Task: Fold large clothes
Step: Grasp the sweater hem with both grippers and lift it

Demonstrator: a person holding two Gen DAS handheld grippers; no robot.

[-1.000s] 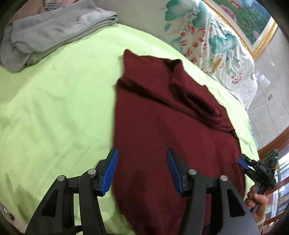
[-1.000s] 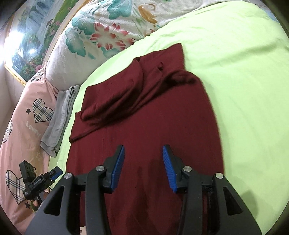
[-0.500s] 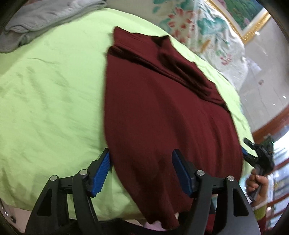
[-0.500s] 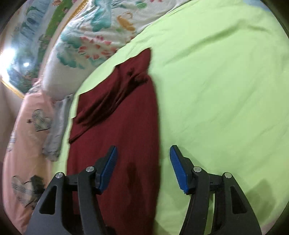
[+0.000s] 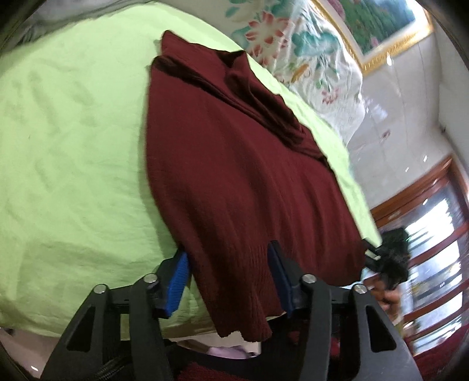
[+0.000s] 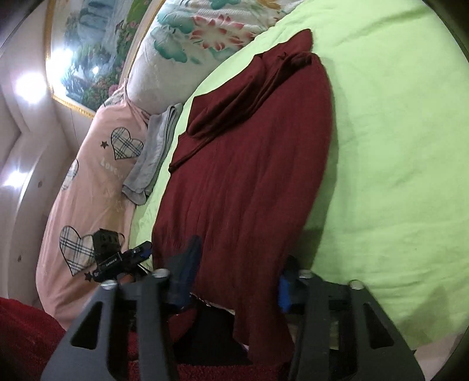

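Note:
A dark red knit garment (image 5: 234, 164) lies flat on the green bed sheet (image 5: 73, 132), its sleeves folded across the far end. Its hem hangs over the near edge of the bed. My left gripper (image 5: 227, 281) straddles the hem's left corner; its jaws are closing with the cloth loose between the blue pads. In the right wrist view the garment (image 6: 249, 164) runs away from my right gripper (image 6: 236, 281), whose jaws are closing around the hem's right corner. Each gripper shows at the edge of the other's view: the right (image 5: 387, 255), the left (image 6: 123, 258).
A floral quilt (image 5: 307, 52) and a gold-framed painting (image 5: 381, 23) are at the head of the bed. Folded grey cloth (image 6: 155, 152) lies beside pink heart-print bedding (image 6: 88, 181). Red carpet (image 6: 23, 337) is below the bed edge. A wood-framed window (image 5: 439, 219) stands at the right.
Both grippers have drawn back and down from over the garment to its hem at the bed's near edge. Their jaws widened, then narrowed, and the hem now hangs between them.

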